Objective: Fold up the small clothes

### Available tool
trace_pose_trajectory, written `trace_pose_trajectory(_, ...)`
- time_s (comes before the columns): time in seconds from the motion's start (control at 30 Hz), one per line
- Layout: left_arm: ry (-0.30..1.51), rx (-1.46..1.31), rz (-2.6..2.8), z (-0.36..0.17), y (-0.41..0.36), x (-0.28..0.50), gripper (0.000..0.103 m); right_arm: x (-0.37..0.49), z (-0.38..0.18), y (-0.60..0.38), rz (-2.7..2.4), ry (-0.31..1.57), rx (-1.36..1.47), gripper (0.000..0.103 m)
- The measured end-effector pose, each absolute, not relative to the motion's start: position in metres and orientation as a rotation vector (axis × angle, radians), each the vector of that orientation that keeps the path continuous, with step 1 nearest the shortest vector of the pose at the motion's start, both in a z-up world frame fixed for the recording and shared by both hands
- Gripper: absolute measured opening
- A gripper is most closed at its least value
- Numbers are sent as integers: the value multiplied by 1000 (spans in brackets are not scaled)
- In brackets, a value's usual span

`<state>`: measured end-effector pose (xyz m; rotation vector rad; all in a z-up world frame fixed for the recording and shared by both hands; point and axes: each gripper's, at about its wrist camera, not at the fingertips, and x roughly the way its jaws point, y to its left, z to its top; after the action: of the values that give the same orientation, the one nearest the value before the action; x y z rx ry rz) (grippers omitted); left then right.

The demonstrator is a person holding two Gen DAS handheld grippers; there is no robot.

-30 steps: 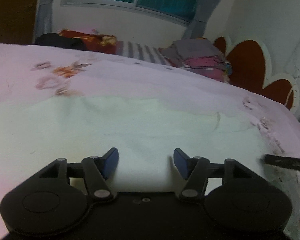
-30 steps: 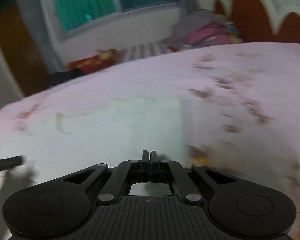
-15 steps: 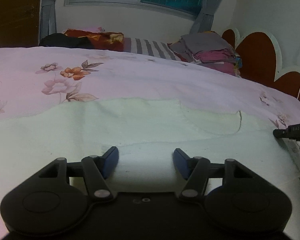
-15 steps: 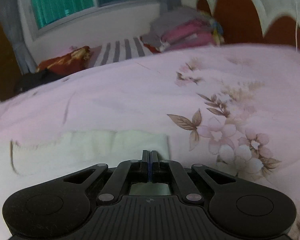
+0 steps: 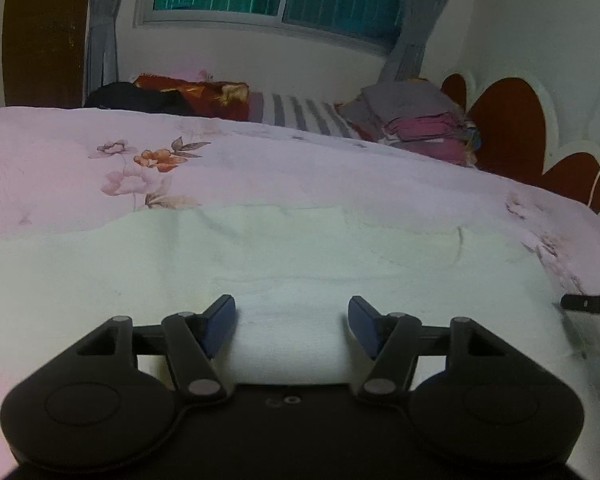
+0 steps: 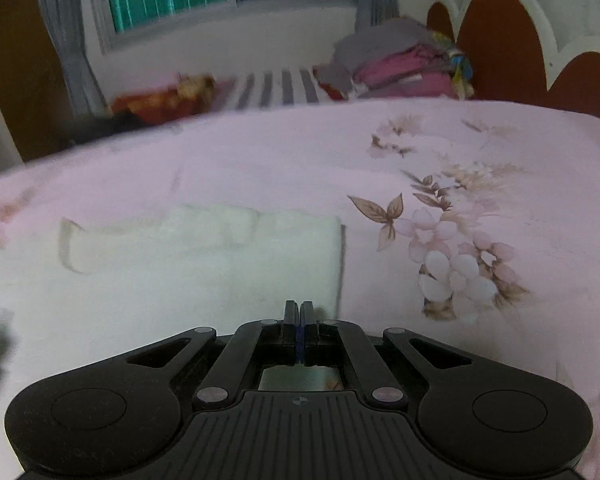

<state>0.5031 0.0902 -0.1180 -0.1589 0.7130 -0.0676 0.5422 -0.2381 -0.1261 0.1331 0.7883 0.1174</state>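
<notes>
Left gripper point(image 5: 292, 322) spread wide over cloth point(image 5: 284, 264). Right gripper point(image 6: 299, 330) pressed together at cloth's edge; any pinch unclear.

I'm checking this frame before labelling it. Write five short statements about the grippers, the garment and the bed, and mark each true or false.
1. The left gripper is open. True.
2. The right gripper is wide open. False: its fingers are pressed together.
3. The pale garment lies spread on the floral bedspread. True.
4. The clothes stack sits on the garment. False: it lies far off, by the headboard.
5. The garment is bright red. False: it is whitish.
</notes>
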Motion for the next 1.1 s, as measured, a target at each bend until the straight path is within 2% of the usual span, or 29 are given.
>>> trace_pose_trajectory(0.07, 774, -135, -65, -129, 86, 503, 62, 529, -128, -235, 134, 801, 125, 0)
trace_pose_trajectory(0.13, 749, -109, -47, -124, 81, 496, 62, 521, -139, -228, 139, 854, 92, 0)
trace_pose_trajectory(0.2, 722, -129, -58, -119, 80, 490, 68, 514, -130, -226, 130, 833, 91, 0)
trace_pose_trajectory(0.3, 768, -138, -61, -127, 81, 491, 69, 502, -123, -227, 144, 796, 131, 0)
trace_pose_trajectory(0.37, 746, -175, -47, -119, 86, 484, 70, 505, -138, -222, 142, 866, 102, 0)
trace_pose_trajectory(0.5, 671, -238, 25, -106, 112, 459, 82, 493, -115, -224, 135, 808, 128, 0)
trace_pose_trajectory(0.63, 659, -334, 157, -107, 164, 430, 81, 481, -110, -228, 101, 793, 154, 0)
trace_pose_trajectory(0.67, 649, -365, 209, -107, 182, 420, 75, 478, -109, -227, 94, 793, 153, 0)
trace_pose_trajectory(0.7, 640, -399, 258, -107, 202, 410, 70, 477, -110, -227, 89, 798, 154, 7)
trace_pose_trajectory(0.73, 637, -432, 283, -108, 217, 402, 65, 475, -110, -227, 79, 798, 159, 43)
trace_pose_trajectory(0.77, 632, -479, 320, -111, 238, 393, 54, 471, -110, -226, 71, 785, 165, 59)
trace_pose_trajectory(0.8, 628, -516, 365, -113, 258, 385, 51, 467, -106, -224, 77, 762, 171, 63)
trace_pose_trajectory(0.9, 586, -632, 473, -118, 310, 365, 51, 462, -104, -216, 97, 755, 184, 63)
trace_pose_trajectory(1.03, 519, -786, 541, -125, 366, 353, 50, 465, -103, -198, 112, 765, 186, 57)
trace_pose_trajectory(1.1, 492, -838, 562, -128, 386, 352, 43, 466, -101, -188, 114, 763, 179, 57)
